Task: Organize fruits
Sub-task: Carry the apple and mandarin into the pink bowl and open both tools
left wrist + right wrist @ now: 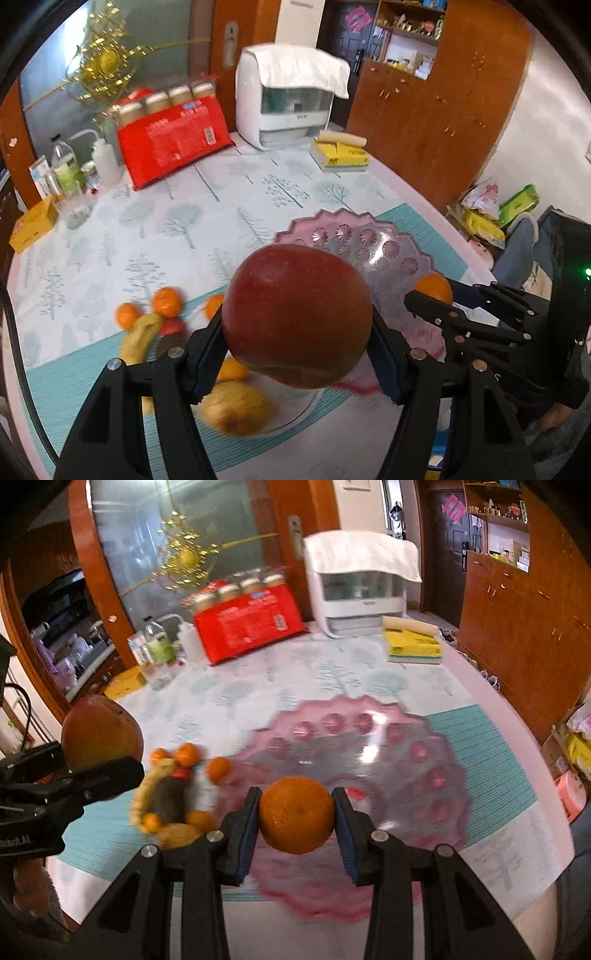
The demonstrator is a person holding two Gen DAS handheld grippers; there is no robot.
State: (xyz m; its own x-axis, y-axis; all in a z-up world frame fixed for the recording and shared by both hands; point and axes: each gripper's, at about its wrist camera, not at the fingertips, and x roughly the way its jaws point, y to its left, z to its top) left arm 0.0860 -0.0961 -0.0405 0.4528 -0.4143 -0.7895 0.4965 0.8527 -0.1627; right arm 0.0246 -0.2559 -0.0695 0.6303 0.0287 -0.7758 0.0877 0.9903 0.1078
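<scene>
I'm seeing the red apple (297, 315) covering most of the clear bowl (295, 410) beneath it, so I'm not making out how much fruit is sitting inside. The yellowish fruit (236, 408) at the bowl's rim is smearing with blur, and I can't name it. In the right wrist view the pink plate (388, 746) is blurring along its near edge, and the fruit pile (173, 801) is streaking too much to count.
</scene>
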